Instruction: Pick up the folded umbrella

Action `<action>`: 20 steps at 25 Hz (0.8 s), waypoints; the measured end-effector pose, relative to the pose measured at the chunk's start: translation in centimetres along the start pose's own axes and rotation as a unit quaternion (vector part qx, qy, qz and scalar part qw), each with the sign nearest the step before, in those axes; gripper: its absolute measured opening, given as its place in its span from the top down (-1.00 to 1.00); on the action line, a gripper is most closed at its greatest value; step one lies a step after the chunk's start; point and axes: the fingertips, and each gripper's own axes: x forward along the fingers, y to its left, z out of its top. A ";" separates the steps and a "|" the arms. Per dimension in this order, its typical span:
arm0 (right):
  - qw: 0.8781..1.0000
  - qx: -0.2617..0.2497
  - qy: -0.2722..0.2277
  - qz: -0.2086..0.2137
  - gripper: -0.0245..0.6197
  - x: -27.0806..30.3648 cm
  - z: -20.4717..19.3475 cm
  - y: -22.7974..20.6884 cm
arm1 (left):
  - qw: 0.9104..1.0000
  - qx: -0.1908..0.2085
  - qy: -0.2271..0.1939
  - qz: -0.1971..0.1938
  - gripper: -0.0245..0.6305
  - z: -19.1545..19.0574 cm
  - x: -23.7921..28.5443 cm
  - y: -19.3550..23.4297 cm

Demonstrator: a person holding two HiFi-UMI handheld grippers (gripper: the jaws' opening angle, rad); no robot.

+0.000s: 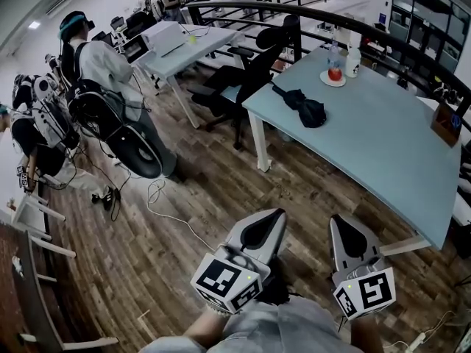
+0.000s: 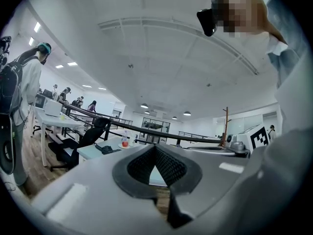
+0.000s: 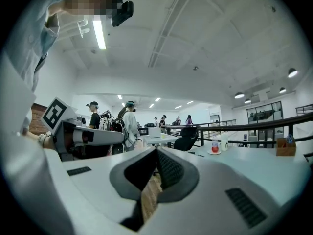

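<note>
The folded umbrella [image 1: 305,107] is black and lies near the far left corner of a pale blue table [image 1: 383,153]. It also shows as a small dark bundle, the umbrella [image 2: 106,150], in the left gripper view. My left gripper [image 1: 278,213] and right gripper [image 1: 338,219] are side by side over the wooden floor, well short of the table, and both point towards it. The left gripper [image 2: 155,147] has its jaws shut with nothing between them. The right gripper [image 3: 156,150] is likewise shut and empty.
A bottle on a small plate [image 1: 334,70] and a white bottle [image 1: 354,61] stand behind the umbrella. A black office chair [image 1: 246,76] is at the table's left end. A person with a backpack [image 1: 103,72] stands at left, with a cable [image 1: 158,197] on the floor nearby. A curved railing [image 1: 353,20] runs behind.
</note>
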 end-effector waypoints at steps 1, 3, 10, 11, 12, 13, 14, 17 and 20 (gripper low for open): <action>1.000 -0.002 0.001 0.001 0.93 0.6 0.1 -0.2 | 1.000 0.000 -0.001 -0.002 0.91 0.1 0.4 0.5; 1.000 -0.002 0.002 0.000 0.93 2.0 0.3 -0.7 | 1.000 -0.002 -0.002 -0.006 0.91 0.5 1.5 1.6; 1.000 0.004 0.002 -0.010 0.93 7.8 1.3 -3.4 | 1.000 -0.008 0.000 -0.005 0.91 2.1 5.6 6.6; 1.000 0.004 0.001 -0.011 0.93 8.7 1.5 -3.8 | 1.000 -0.006 0.001 -0.006 0.91 2.4 6.1 7.3; 1.000 0.004 0.001 -0.012 0.93 9.6 1.6 -4.1 | 1.000 -0.006 0.001 -0.007 0.91 2.6 6.6 8.0; 1.000 0.003 -0.001 -0.014 0.93 10.4 1.8 -4.4 | 1.000 -0.005 0.000 -0.008 0.91 2.9 7.1 8.7; 1.000 0.002 -0.002 -0.015 0.92 11.3 2.0 -4.6 | 1.000 -0.005 0.000 -0.008 0.91 3.2 7.5 9.5; 1.000 0.001 -0.005 -0.020 0.93 13.7 2.6 -5.1 | 1.000 -0.004 -0.003 -0.012 0.91 3.9 8.8 11.7; 1.000 0.000 -0.005 -0.028 0.93 15.9 2.9 -5.6 | 1.000 -0.004 -0.003 -0.018 0.91 4.6 10.1 13.7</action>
